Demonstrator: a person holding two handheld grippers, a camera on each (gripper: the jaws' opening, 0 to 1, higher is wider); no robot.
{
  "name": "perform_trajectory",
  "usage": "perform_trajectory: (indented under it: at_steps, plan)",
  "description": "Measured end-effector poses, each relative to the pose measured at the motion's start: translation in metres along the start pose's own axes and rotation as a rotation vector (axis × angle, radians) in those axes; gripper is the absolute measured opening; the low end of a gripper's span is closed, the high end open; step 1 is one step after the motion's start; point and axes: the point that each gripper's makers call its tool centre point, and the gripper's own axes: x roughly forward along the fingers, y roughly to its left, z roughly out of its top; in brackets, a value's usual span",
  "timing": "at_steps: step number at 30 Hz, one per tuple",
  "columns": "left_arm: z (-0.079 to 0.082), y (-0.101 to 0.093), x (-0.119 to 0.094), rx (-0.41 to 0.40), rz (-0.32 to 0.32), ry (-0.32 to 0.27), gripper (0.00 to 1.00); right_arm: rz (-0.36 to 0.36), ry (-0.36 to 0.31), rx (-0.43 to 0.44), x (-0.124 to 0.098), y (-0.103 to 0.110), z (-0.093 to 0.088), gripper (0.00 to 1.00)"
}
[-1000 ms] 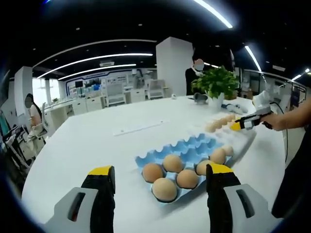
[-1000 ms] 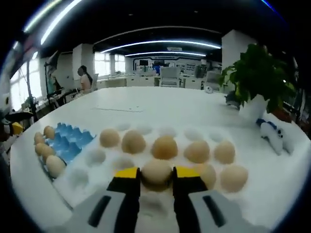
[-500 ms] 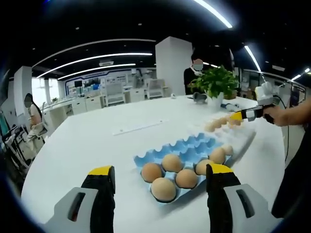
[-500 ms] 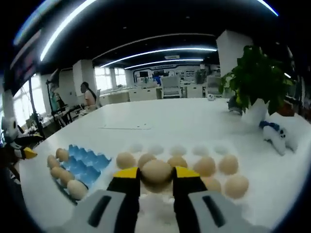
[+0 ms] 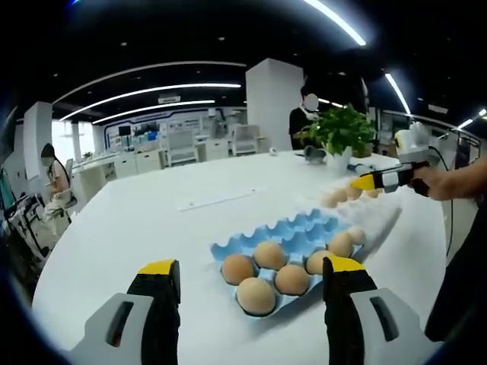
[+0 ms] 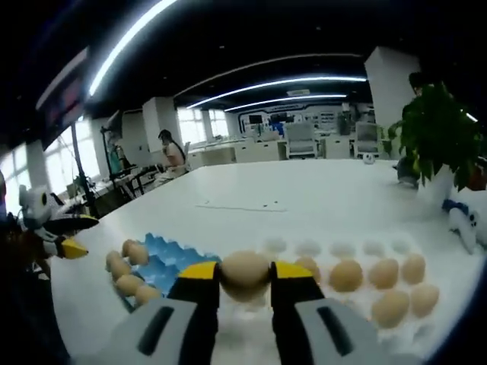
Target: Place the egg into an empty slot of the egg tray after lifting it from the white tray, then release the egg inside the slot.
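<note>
1 egg (image 6: 244,272) is clamped between the right gripper (image 6: 244,275) jaws, above the white tray (image 6: 358,323). The left gripper (image 5: 247,275) is held spread, ungrasping, near the blue egg tray (image 5: 304,228).

Six brown eggs (image 5: 257,296) are counted in the one blue moulded egg tray (image 5: 304,226), five brown eggs (image 6: 345,275) in the one white tray (image 6: 358,249), and one potted green plant (image 5: 338,131) is seen.

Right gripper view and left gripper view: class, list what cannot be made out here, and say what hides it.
- Right gripper view: underside of the held egg, hidden between the right gripper jaws.
- Right gripper view: near slots of the white tray, covered by those jaws.
- Left gripper view: far slots of the blue egg tray, too small to tell whether empty.
- Left gripper view: left gripper holds nothing.
</note>
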Motion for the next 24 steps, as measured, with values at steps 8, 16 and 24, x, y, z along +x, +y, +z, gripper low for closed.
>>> perform_trajectory:
  at_steps: [8, 16, 24]
  plan:
    - [-0.002, 0.001, -0.002, -0.002, 0.003, 0.004, 0.78, 0.083, -0.003, -0.027, 0.02, 0.035, 0.002, 0.25]
    - [-0.001, 0.002, -0.002, -0.004, 0.007, 0.002, 0.78, 0.158, 0.008, -0.053, 0.035, 0.063, 0.003, 0.25]
    - [0.0, 0.002, -0.002, -0.004, 0.002, 0.003, 0.78, 0.213, 0.032, -0.069, 0.05, 0.084, -0.004, 0.25]
